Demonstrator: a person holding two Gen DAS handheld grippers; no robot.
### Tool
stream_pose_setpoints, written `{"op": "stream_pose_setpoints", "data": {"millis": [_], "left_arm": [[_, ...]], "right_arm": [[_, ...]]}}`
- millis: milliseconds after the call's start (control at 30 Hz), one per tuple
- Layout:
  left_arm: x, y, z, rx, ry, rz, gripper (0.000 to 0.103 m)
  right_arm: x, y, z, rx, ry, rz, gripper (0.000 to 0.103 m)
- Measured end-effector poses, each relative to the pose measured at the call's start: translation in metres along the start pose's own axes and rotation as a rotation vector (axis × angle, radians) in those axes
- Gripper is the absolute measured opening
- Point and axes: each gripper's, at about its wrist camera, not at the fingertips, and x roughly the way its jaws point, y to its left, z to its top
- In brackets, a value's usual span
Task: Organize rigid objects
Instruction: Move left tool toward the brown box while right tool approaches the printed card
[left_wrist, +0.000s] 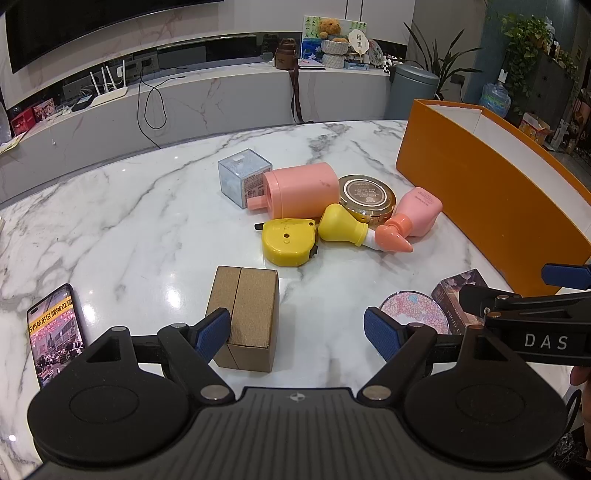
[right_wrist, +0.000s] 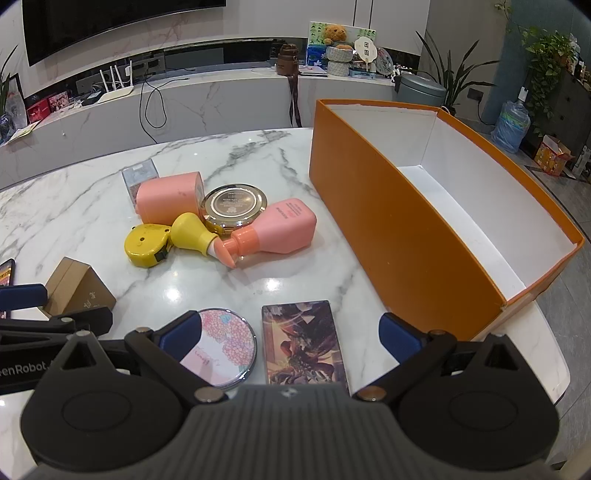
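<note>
On the marble table (left_wrist: 129, 221) lies a cluster: a clear blue cube (left_wrist: 240, 175), a pink cylinder case (left_wrist: 301, 190), a gold compact (left_wrist: 367, 194), a yellow tape measure (left_wrist: 290, 242), a yellow bulb bottle (left_wrist: 341, 225) and a pink pump bottle (right_wrist: 280, 229). A brown cardboard box (left_wrist: 247, 317) stands near my open left gripper (left_wrist: 297, 332), by its left finger. My open right gripper (right_wrist: 291, 338) hovers over a floral round compact (right_wrist: 225, 347) and a dark picture box (right_wrist: 304, 347). An open orange box (right_wrist: 388, 221) with white inside stands at the right.
A phone (left_wrist: 55, 332) with a lit screen lies at the table's left front. Behind the table runs a marble counter (left_wrist: 221, 96) with a router, cables and ornaments. A grey bin (left_wrist: 412, 92) and plants stand at the back right.
</note>
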Motion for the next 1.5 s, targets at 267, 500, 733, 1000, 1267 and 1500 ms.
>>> {"op": "stream_pose_setpoints", "data": {"millis": [267, 500, 733, 1000, 1267, 1500], "left_arm": [[0.0001, 0.0, -0.0001, 0.0, 0.0, 0.0, 0.096], [0.0, 0.0001, -0.0002, 0.0, 0.001, 0.0, 0.096], [0.0, 0.0003, -0.0001, 0.0, 0.001, 0.0, 0.096], [-0.0001, 0.0002, 0.0, -0.001, 0.002, -0.001, 0.096], [0.0024, -0.001, -0.0035, 0.006, 0.0, -0.001, 0.096], [0.0012, -0.0017, -0.0037, 0.044, -0.046, 0.014, 0.096]], "right_arm": [[-0.0001, 0.0, 0.0001, 0.0, 0.001, 0.0, 0.1], [0.0007, -0.0003, -0.0024, 0.0, 0.002, 0.0, 0.1], [0.0008, -0.0004, -0.0032, 0.0, 0.003, 0.0, 0.1], [0.0007, -0.0004, -0.003, 0.0, 0.003, 0.001, 0.1], [0.0006, -0.0005, -0.0029, 0.0, 0.004, 0.0, 0.1], [0.0034, -0.0013, -0.0065, -0.016, 0.01, 0.017, 0.1]]}}
